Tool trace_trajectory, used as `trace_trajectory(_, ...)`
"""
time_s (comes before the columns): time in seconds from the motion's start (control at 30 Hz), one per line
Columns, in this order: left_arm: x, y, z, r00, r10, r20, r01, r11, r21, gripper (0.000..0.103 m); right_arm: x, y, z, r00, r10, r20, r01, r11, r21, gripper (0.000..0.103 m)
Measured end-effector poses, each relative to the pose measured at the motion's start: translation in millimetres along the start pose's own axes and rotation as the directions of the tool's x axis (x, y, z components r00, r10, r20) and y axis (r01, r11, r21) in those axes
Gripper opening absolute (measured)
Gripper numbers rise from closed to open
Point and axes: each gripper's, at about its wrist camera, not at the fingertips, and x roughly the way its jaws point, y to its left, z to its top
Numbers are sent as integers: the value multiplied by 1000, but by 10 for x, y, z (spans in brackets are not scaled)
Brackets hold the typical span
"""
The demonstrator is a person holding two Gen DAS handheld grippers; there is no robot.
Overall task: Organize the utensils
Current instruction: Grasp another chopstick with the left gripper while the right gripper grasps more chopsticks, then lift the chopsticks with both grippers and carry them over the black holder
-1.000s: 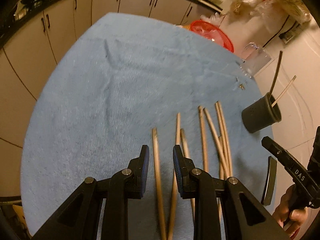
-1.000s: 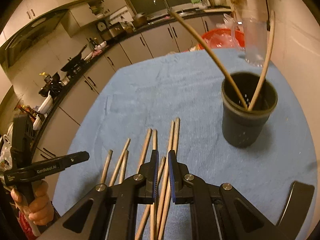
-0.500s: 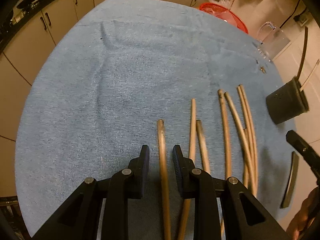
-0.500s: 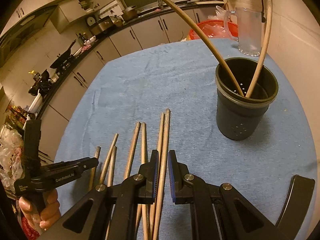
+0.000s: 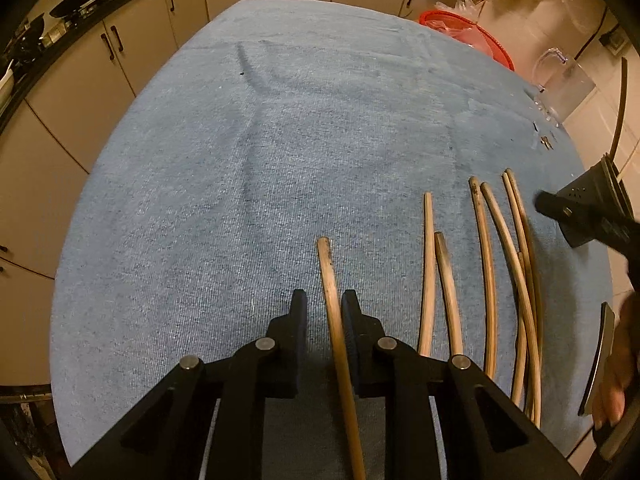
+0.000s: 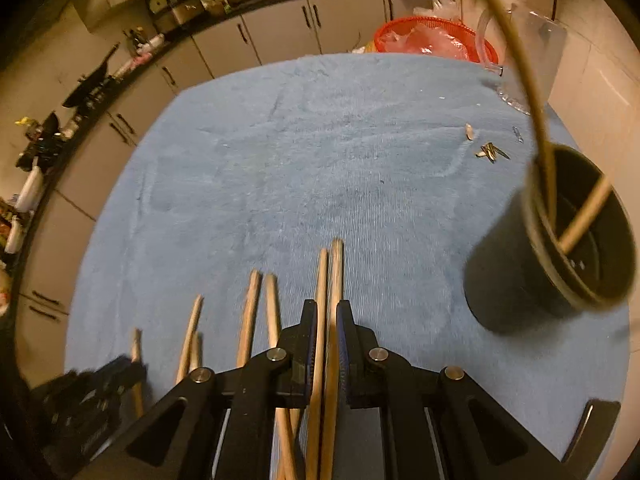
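Near the blue towel's [image 5: 248, 184] near edge, the left gripper [image 5: 324, 300] is closing around one chopstick [image 5: 334, 312]; the right gripper [image 6: 326, 312] pinches two chopsticks [image 6: 335, 276]. Black holder [image 6: 520, 280] stands at the right edge; the far half lies bare.

The left gripper [image 5: 324, 304] is pointed steeply downward, and its jaws are closing with a single chopstick [image 5: 334, 312] between them; contact by the pads cannot be confirmed. The right gripper [image 6: 326, 316] is likewise angled downward, its jaws drawn nearly together, apparently clamped on two chopsticks [image 6: 330, 280]. A hand [image 5: 618, 376] is seen on the right gripper's handle.
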Motion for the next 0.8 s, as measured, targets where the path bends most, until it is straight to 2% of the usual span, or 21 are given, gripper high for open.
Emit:
trace_trajectory(0.13, -37, 44, -29, 1000, -16, 3, 16, 1000, 8, 20, 148, -2, 113, 998, -50, -24, 50, 999, 6, 11)
trace_trajectory(0.27, 13, 34, 22, 1000, -22, 5, 22, 1000, 13, 20, 245, -11, 151, 998, -41, -54, 42, 999, 18, 11)
trace_trajectory(0.63, 30, -57, 89, 1000, 6, 22, -7, 999, 33, 20, 417, 58, 299, 993, -102, -52, 102, 995, -15, 12)
trace_trajectory(0.73, 71, -109, 136, 999, 27, 42, -29, 999, 46, 14, 425, 94, 298, 993, -109, -35, 108, 993, -44, 10)
trace_trajectory(0.77, 75, -111, 141, 998, 34, 50, -36, 998, 47, 9, 415, 96, 281, 995, -93, -26, 92, 995, -48, 8)
trace_trajectory(0.8, 75, -104, 146, 998, 25, 53, -28, 998, 47, 9, 393, 96, 255, 997, -75, -23, 74, 996, -41, 8)
